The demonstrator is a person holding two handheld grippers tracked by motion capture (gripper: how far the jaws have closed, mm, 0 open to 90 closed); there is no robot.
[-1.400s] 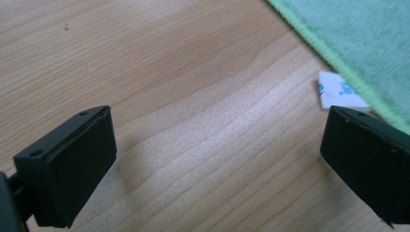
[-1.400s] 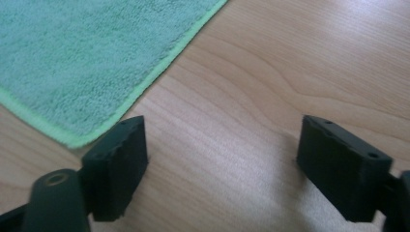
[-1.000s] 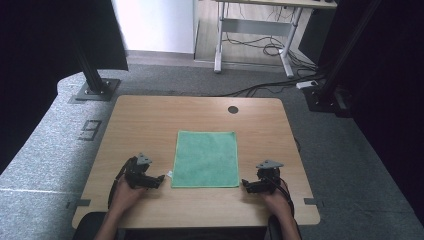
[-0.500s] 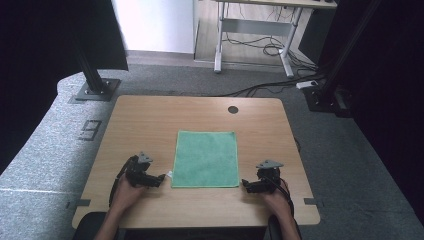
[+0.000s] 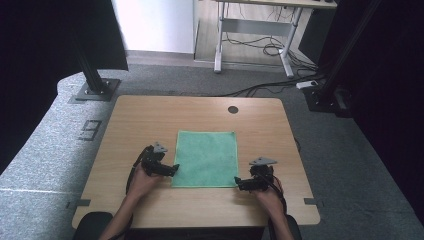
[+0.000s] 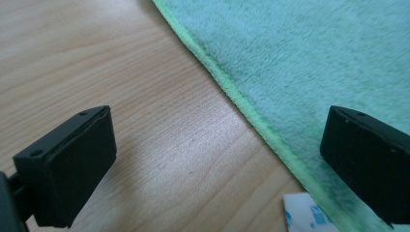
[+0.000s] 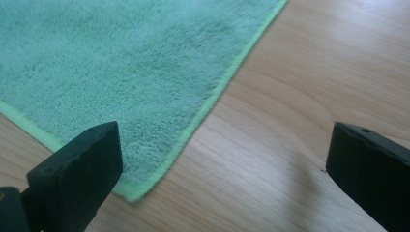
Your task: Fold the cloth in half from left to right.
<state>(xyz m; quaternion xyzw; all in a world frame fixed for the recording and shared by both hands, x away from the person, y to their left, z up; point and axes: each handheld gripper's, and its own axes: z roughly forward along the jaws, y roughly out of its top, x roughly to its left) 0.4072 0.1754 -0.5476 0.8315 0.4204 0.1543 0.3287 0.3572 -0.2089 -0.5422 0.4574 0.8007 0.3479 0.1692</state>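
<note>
A green cloth lies flat in the middle of the wooden table. My left gripper rests at the cloth's near left corner, open, its jaws straddling the cloth's bright green hem. A white label pokes out at that corner. My right gripper sits at the near right corner, open, with the cloth's corner lying between its jaws. The cloth spreads away from it, flat on the wood.
A round cable hole sits near the table's far edge. Bare wood surrounds the cloth on all sides. Beyond the table are black stand legs, floor cables and a desk frame.
</note>
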